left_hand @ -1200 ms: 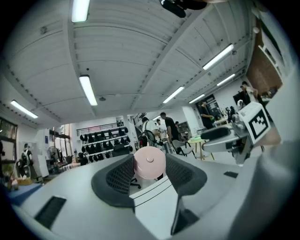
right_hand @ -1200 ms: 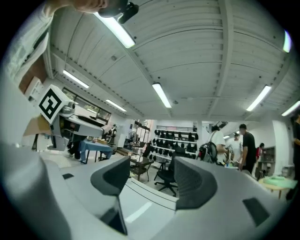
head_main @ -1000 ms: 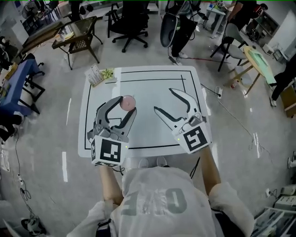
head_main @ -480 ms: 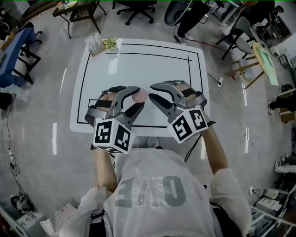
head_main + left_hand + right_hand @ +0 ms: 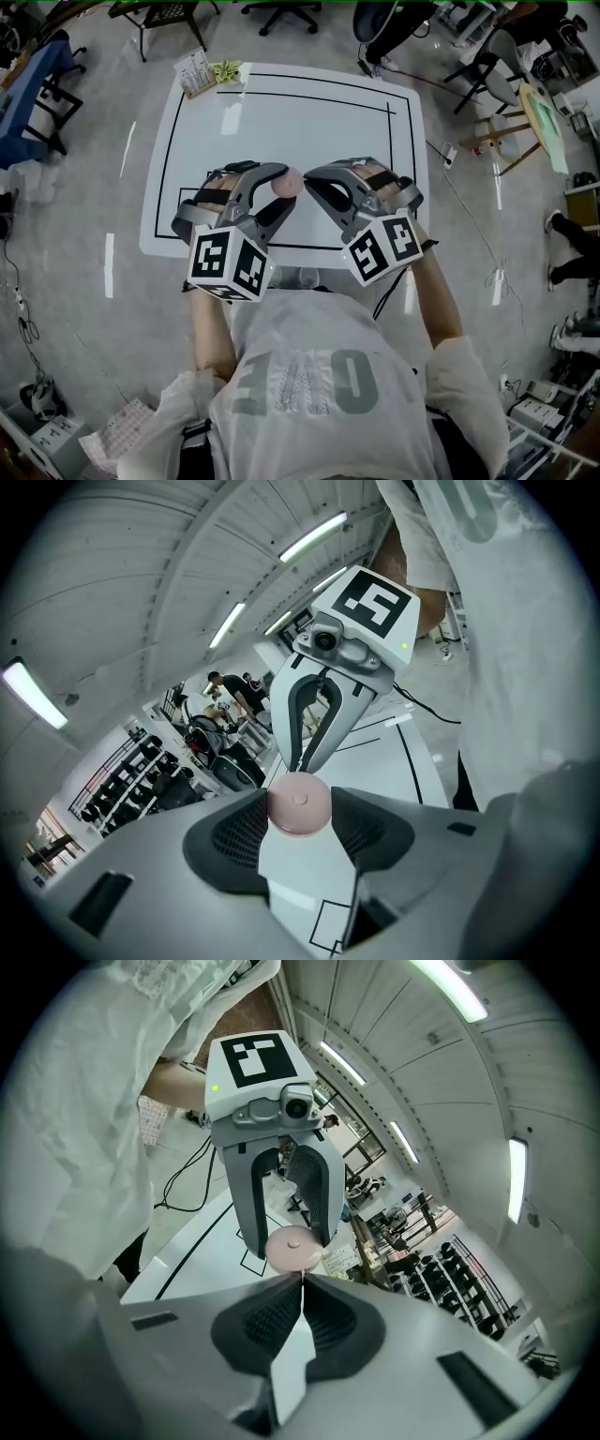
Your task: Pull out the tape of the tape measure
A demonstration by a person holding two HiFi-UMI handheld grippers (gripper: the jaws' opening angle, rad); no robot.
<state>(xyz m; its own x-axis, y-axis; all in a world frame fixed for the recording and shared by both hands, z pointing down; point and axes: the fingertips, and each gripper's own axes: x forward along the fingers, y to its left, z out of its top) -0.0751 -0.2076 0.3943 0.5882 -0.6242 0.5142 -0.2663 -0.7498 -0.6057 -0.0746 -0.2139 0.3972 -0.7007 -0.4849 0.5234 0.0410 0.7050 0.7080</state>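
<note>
Over the near edge of the white worktop (image 5: 309,103) we hold both grippers tip to tip. Our left gripper (image 5: 277,192) pinches the round pink tape measure (image 5: 299,804) between its fingers. Our right gripper (image 5: 302,1283) has just been closing. Its fingers are now pressed together at the tape measure's edge, and we cannot tell whether they nip the tape.

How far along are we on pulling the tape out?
Done: the left hand-held gripper clamps the pink tape measure. In hand: the right hand-held gripper is shut at its edge, apparently on the tape end. Left: the pull itself; no tape is drawn out yet.
</note>
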